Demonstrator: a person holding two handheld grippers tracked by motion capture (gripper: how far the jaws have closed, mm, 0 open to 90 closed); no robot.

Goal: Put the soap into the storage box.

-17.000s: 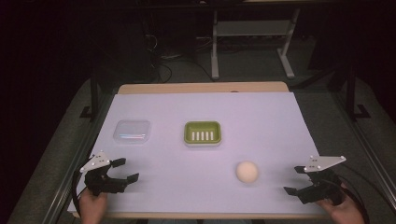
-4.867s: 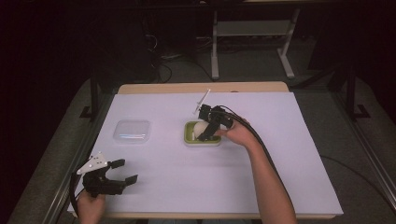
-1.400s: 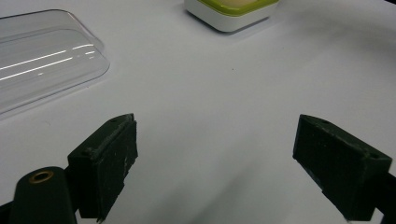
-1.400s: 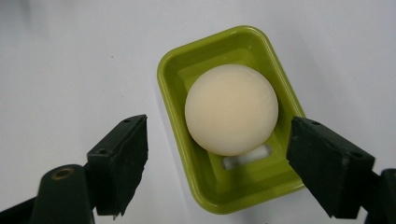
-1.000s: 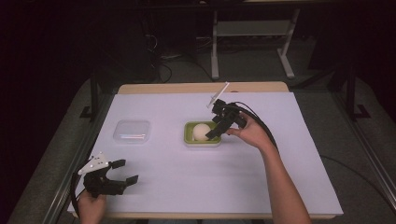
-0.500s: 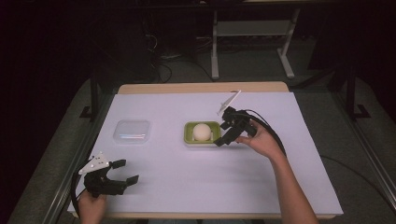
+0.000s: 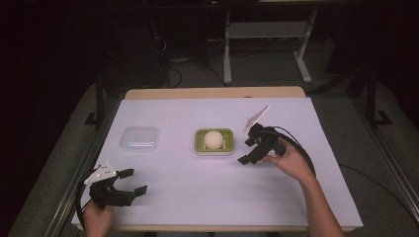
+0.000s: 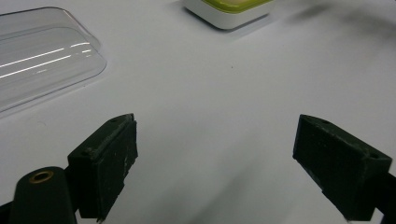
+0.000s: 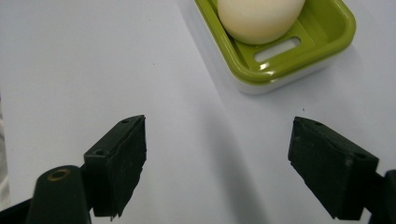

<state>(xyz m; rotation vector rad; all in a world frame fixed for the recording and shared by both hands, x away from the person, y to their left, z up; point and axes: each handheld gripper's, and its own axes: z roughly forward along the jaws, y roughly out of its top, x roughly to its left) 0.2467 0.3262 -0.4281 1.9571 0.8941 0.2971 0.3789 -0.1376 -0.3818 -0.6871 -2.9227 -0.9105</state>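
Soap (image 7: 213, 139) is lying in the green dish (image 7: 199, 143); right gripper (image 7: 249, 150) is hovering beside it, jaws wide, empty; left gripper (image 7: 134, 181) is gaping too.

We are seeing table (image 7: 197, 187) brightly, evenly lit, surroundings falling into near-black. Glare streaking across clear lid (image 8: 42, 60). Soft shadows trailing beside tray (image 9: 299, 60). Jaws in both gripper views looking slightly soft, perhaps out of focus.
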